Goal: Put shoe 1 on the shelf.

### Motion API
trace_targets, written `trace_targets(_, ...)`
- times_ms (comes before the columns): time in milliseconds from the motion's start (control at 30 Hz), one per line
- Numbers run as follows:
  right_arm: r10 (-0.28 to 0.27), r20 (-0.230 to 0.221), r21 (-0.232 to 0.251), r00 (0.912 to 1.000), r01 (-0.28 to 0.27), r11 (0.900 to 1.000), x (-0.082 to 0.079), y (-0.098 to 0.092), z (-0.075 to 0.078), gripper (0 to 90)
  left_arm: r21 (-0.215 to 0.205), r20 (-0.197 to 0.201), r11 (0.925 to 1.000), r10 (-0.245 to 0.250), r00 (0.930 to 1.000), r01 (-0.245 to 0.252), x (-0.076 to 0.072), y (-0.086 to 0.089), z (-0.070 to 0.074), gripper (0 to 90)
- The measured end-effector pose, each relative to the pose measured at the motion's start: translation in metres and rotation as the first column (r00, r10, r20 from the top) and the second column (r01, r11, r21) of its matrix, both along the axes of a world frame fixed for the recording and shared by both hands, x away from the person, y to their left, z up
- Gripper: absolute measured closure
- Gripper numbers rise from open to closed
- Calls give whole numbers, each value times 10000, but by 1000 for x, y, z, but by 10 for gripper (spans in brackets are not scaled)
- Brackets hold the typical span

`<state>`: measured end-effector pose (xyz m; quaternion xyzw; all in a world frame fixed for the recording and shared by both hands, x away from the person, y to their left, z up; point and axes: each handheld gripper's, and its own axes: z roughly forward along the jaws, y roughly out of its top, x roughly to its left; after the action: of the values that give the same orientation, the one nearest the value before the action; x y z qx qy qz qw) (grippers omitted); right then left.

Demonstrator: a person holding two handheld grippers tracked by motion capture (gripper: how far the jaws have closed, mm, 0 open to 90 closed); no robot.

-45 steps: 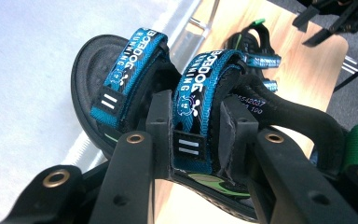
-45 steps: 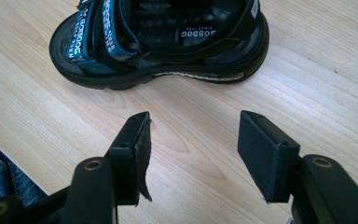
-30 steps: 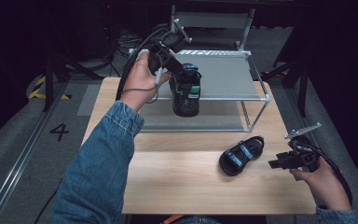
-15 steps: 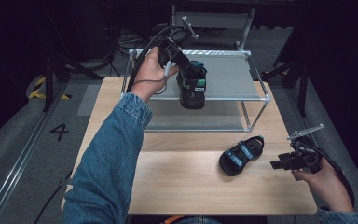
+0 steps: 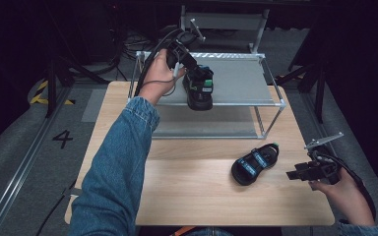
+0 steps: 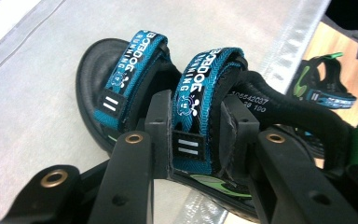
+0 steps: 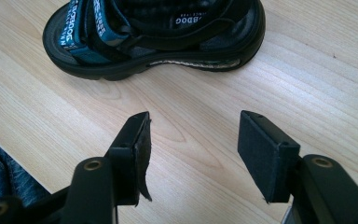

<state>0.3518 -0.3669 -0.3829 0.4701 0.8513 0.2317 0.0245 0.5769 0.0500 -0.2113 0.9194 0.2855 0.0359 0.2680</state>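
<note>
A black sandal with blue straps (image 5: 200,91) lies on the top shelf (image 5: 241,78) of a wire rack, close to its front edge. My left gripper (image 5: 193,73) reaches over it from the left. In the left gripper view the jaws of my left gripper (image 6: 193,116) are shut on the rear blue strap of that sandal (image 6: 121,79). The matching second sandal (image 5: 254,162) rests on the wooden table (image 5: 192,196) at the right. My right gripper (image 5: 295,173) hovers just right of it, open, and in the right gripper view its jaws (image 7: 193,140) stand apart with that sandal (image 7: 154,42) beyond them.
The rack has a lower shelf (image 5: 206,127) and thin metal posts (image 5: 270,118) at its corners. A denim sleeve (image 5: 113,172) crosses the left half of the table. Dark floor and cables surround the table. Bare wood lies at the front centre.
My left gripper has lifted the sandal from hanging in front of the rack and tipped it onto the top shelf. My right gripper has hardly moved.
</note>
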Motion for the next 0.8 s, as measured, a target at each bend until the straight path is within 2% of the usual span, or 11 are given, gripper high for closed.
trace_targets(67,-5,-27,-21,10000,5,10000,0,0,-1,447,81,145,9998,176,9997,-178,0,0,0,636)
trace_targets(133,15,-40,-35,10000,-16,10000,0,1,-1,447,-225,224,9992,336,9992,-331,-3,2,2,614)
trace_targets(167,56,-29,-22,10000,-56,10000,0,1,-1,447,-335,365,9987,404,9985,-392,-4,4,4,581)
trace_targets(200,61,-17,-30,10000,-61,10000,0,1,0,446,-278,739,9979,606,9954,-587,-11,4,9,523)
trace_targets(233,61,-17,-30,10000,-61,10000,0,1,0,446,-278,739,9979,606,9954,-587,-11,4,9,498)
trace_targets(367,70,2,-40,10000,-70,10000,0,2,0,444,-258,1408,9986,497,9888,-465,-32,8,21,491)
trace_targets(467,95,3,-53,10000,-95,9999,2,3,0,443,-143,1619,9975,711,9842,-697,-50,11,27,483)
trace_targets(533,95,3,-53,10000,-95,9999,4,4,0,443,-238,1612,9964,844,9833,-816,-59,13,29,487)
trace_targets(633,266,-36,-116,9996,-266,9996,9,9,-1,443,-462,1157,9938,1055,9877,-1008,-78,17,35,491)
trace_targets(667,266,-36,-116,9996,-266,9996,9,9,-1,443,-462,1157,9938,1055,9877,-1008,-78,17,35,497)
trace_targets(800,398,-51,-31,9992,-398,9992,12,13,-1,443,-421,988,9957,865,9913,-827,-101,13,35,520)
